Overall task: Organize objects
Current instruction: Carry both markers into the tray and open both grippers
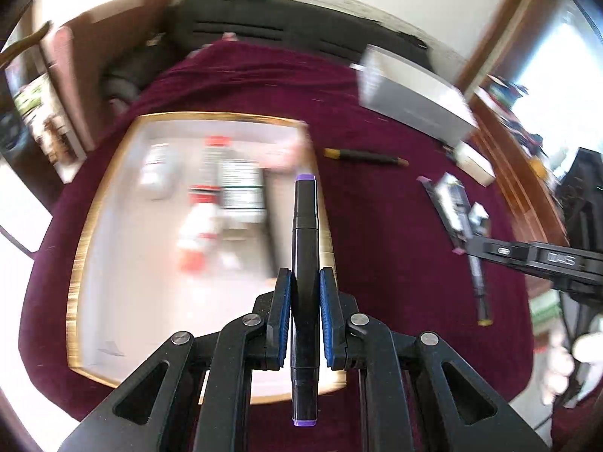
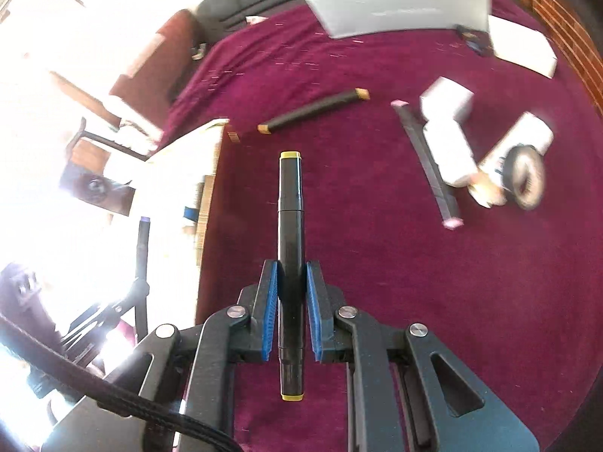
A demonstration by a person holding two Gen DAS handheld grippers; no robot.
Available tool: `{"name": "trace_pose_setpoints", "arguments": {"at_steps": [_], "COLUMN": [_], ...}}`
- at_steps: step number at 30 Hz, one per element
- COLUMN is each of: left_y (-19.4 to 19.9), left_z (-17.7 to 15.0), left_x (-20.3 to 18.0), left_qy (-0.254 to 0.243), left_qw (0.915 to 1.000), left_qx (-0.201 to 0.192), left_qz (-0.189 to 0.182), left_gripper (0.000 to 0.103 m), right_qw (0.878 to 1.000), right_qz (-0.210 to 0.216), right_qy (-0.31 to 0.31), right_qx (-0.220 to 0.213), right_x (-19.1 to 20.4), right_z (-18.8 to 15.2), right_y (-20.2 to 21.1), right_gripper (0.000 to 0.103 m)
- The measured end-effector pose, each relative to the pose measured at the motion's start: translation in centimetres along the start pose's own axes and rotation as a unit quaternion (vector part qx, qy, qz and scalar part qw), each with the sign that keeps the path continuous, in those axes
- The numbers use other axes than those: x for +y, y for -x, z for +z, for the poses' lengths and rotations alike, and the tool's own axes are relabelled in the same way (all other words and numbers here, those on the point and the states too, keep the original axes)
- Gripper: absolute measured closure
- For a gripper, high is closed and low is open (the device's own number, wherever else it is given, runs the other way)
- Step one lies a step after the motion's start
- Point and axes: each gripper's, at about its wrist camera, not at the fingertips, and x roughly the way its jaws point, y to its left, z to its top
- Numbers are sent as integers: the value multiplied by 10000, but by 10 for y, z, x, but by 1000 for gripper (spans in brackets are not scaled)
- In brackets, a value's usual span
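Note:
My left gripper (image 1: 305, 278) is shut on a black marker with purple caps (image 1: 304, 248) and holds it above the right edge of a gold-rimmed tray (image 1: 81, 248), whose contents are blurred. My right gripper (image 2: 292, 271) is shut on a black marker with yellow caps (image 2: 289, 226) above the maroon cloth (image 2: 377, 263). A black marker with orange caps (image 2: 312, 111) lies on the cloth ahead; it also shows in the left wrist view (image 1: 365, 157). A black marker with pink caps (image 2: 426, 158) lies to the right. The right gripper's arm (image 1: 535, 260) shows at the right of the left wrist view.
A grey box (image 2: 395, 3) and a white box (image 2: 524, 45) stand at the far side of the cloth. Small white boxes (image 2: 448, 132) and a dark round object (image 2: 525, 177) lie at the right. The tray's edge (image 2: 205, 188) shows at the left, washed out by glare.

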Motion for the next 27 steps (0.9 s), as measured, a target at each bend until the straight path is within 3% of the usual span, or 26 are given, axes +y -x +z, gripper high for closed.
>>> {"name": "trace_pose_setpoints", "arguments": {"at_steps": [8, 14, 20, 27], "left_y": [-25, -52, -69, -83], "left_z": [9, 22, 37, 53], "left_x": [78, 116, 126, 144], "left_qy": [396, 457, 360, 511], "left_qw": [9971, 9956, 9950, 9940], "left_qx": [283, 535, 641, 727], "left_qz": [585, 625, 678, 645], "left_gripper": [91, 91, 91, 91], "right_qw": [9975, 9943, 9929, 9937], "right_qz": [511, 689, 621, 285], "right_qy": [133, 208, 295, 258], "right_qx": [473, 786, 968, 1050], "right_x": [64, 111, 157, 181], "right_z": [15, 18, 36, 61], "right_y": [-53, -95, -146, -197], "right_gripper": [90, 90, 90, 90]}}
